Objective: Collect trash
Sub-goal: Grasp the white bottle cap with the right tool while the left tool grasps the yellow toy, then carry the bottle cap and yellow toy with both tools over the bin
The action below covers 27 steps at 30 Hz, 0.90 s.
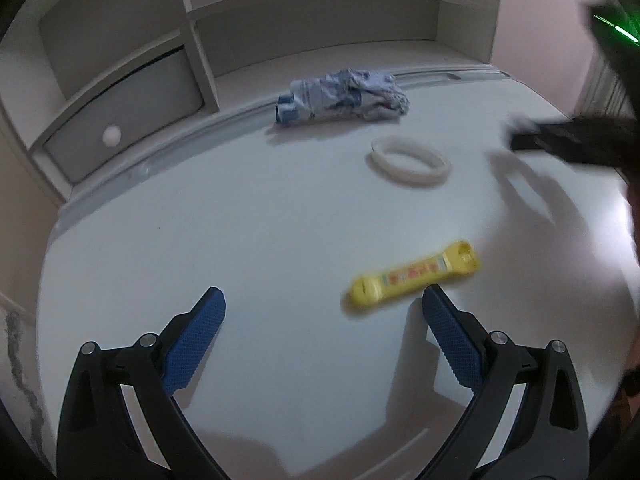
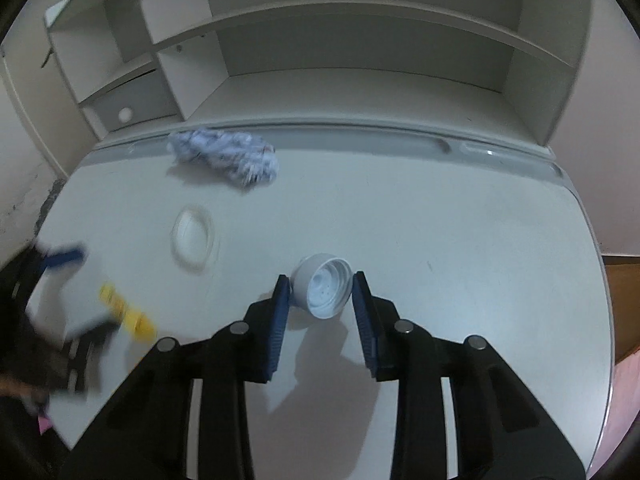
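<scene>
A white bottle cap [image 2: 322,290] lies on the white desk [image 2: 460,264] with its hollow side up. My right gripper [image 2: 320,278] has it between its blue fingertips; the pads flank it closely, with a thin sliver still showing on the left side. My left gripper [image 1: 324,292] hangs wide open over the desk with nothing in it. A yellow wrapper-like piece [image 1: 412,278] lies just beyond its right fingertip and shows blurred as the yellow piece [image 2: 128,312] in the right wrist view. Farther back lie a white ring [image 1: 408,179] and a crumpled blue-and-white wrapper [image 1: 344,98].
A white hutch with shelves [image 2: 360,40] stands along the back of the desk, with a drawer and round knob [image 1: 111,135] at its left. A raised lip [image 2: 360,130] runs along the desk's back edge. The desk's right edge [image 2: 604,300] drops off to a brown floor.
</scene>
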{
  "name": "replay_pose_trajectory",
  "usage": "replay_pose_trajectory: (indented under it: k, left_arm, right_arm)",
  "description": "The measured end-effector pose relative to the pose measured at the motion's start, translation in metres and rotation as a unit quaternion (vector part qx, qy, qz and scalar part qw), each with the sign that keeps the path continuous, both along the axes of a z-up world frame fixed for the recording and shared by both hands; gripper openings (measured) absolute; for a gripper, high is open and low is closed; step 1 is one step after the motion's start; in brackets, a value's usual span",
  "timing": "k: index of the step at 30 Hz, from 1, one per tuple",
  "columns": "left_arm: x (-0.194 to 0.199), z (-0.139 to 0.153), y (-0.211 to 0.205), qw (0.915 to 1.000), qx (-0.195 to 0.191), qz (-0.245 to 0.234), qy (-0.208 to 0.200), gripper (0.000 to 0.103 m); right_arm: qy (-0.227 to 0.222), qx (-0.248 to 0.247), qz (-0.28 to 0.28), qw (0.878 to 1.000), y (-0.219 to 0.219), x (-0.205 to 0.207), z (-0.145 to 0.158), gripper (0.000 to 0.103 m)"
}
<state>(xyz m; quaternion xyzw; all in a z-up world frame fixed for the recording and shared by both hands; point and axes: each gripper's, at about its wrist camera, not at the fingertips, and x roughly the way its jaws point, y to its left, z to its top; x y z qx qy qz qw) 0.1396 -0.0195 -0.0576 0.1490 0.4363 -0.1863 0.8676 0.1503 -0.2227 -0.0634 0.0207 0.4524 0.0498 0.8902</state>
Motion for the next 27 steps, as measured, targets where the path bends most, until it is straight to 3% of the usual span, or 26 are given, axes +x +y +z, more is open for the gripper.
replay_pose_trajectory:
  k: [8,10,13,15,17,21,27]
  left_arm:
    - [0.016,0.001,-0.017,1.0000,-0.004,0.005,0.004,0.093]
    - [0.014,0.002,-0.021,0.9998,-0.017,-0.009,0.009,0.080]
    - [0.008,0.006,-0.031,0.9992,-0.025,-0.029,0.012,0.046]
    - [0.002,0.007,-0.040,0.9992,-0.015,-0.036,0.006,0.013]
    - [-0.006,0.008,-0.052,0.9992,-0.003,-0.039,0.007,0.012]
    - [-0.026,0.014,-0.082,0.9977,-0.019,-0.063,0.018,0.012]
    - [-0.089,0.036,-0.166,0.9863,-0.051,-0.157,0.005,0.012]
  right_arm:
    - [-0.008,0.020,-0.012,1.000,-0.037,-0.076,0.009,0.032]
    - [-0.009,0.025,-0.022,0.999,-0.048,-0.093,0.008,0.032]
    - [-0.010,0.037,-0.041,0.998,-0.066,-0.117,0.005,0.032]
    - [-0.013,0.044,-0.060,0.997,-0.080,-0.136,0.004,0.032]
    - [-0.018,0.049,-0.079,0.996,-0.095,-0.154,0.005,0.032]
    - [-0.033,0.061,-0.150,0.986,-0.145,-0.212,0.006,0.032]
    - [-0.037,0.060,-0.285,0.956,-0.221,-0.318,-0.014,0.032]
